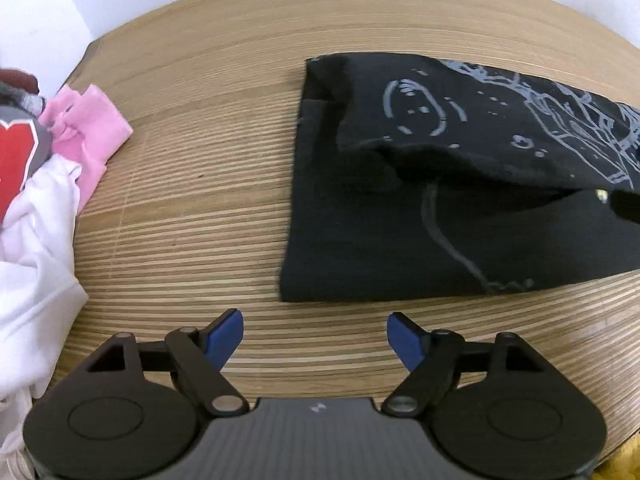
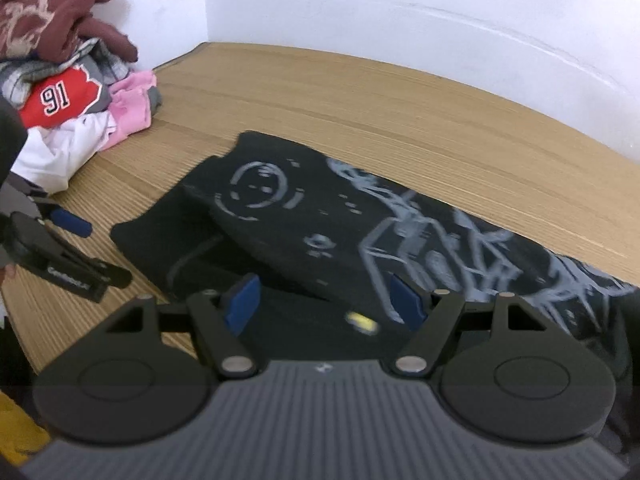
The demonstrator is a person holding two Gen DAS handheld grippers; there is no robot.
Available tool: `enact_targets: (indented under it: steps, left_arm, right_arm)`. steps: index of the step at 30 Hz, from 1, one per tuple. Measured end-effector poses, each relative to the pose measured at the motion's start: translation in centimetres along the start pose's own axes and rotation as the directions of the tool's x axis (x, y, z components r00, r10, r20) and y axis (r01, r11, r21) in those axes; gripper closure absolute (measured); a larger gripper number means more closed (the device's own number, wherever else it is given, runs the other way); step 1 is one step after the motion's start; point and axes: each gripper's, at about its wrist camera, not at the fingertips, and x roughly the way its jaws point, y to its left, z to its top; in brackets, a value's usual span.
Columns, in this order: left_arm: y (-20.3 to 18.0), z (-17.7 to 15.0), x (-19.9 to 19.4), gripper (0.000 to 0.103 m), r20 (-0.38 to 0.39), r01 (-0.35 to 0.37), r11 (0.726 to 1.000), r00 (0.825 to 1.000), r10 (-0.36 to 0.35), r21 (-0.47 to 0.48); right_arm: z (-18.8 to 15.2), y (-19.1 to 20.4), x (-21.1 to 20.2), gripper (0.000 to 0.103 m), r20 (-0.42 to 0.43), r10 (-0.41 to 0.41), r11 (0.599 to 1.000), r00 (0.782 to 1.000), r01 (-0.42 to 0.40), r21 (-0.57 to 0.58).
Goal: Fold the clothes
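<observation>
The black shirt (image 1: 460, 184) lies part-folded on the table (image 1: 200, 160), its printed upper layer doubled over a plain lower layer, so the fold looks midway rather than finished. The left gripper (image 1: 315, 334) hovers over bare wood with its jaws spread wide and holding nothing; the shirt's near edge sits just ahead of them and a little to their right. The right gripper (image 2: 324, 300) hangs above the shirt's near part, jaws likewise released and empty, cloth directly under and ahead of them. A likely next move is to take the near edge or an end of the shirt with both jaws and carry it over for another fold, which calls for pinching all the layers together so the doubled part does not slide open. A small yellow spot (image 2: 362, 322) shows on the cloth between the right jaws; what it is cannot be told. A pile of clothes (image 1: 44, 184) lies well left of the left jaws, clear of the fold's path.
</observation>
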Motion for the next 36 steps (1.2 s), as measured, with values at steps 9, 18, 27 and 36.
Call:
enact_targets:
  steps: [9, 18, 27, 36]
  left_arm:
    - [3.3, -0.8, 0.6, 0.022, 0.003, 0.031, 0.998, 1.0, -0.031, -0.048]
    - [7.1, -2.3, 0.7, 0.022, 0.01, 0.035, 0.988, 0.999, -0.034, -0.15]
    - [7.1, -2.3, 0.8, 0.022, 0.014, 0.033, 0.988, 0.999, -0.031, -0.149]
    - [7.7, -1.7, 1.1, 0.022, 0.025, 0.045, 0.984, 0.999, -0.042, -0.17]
  right_arm:
    - [1.9, 6.7, 3.6, 0.03, -0.016, 0.047, 0.981, 0.999, -0.049, -0.187]
    - [2.2, 12.4, 7.9, 0.031, 0.065, 0.045, 0.844, 0.997, -0.003, -0.536]
    - [4.0, 13.3, 11.0, 0.093, 0.045, 0.026, 0.793, 0.999, 0.007, -0.609]
    - [5.5, -0.4, 11.2, 0.089, 0.037, 0.427, 0.713, 0.904, -0.361, 0.601]
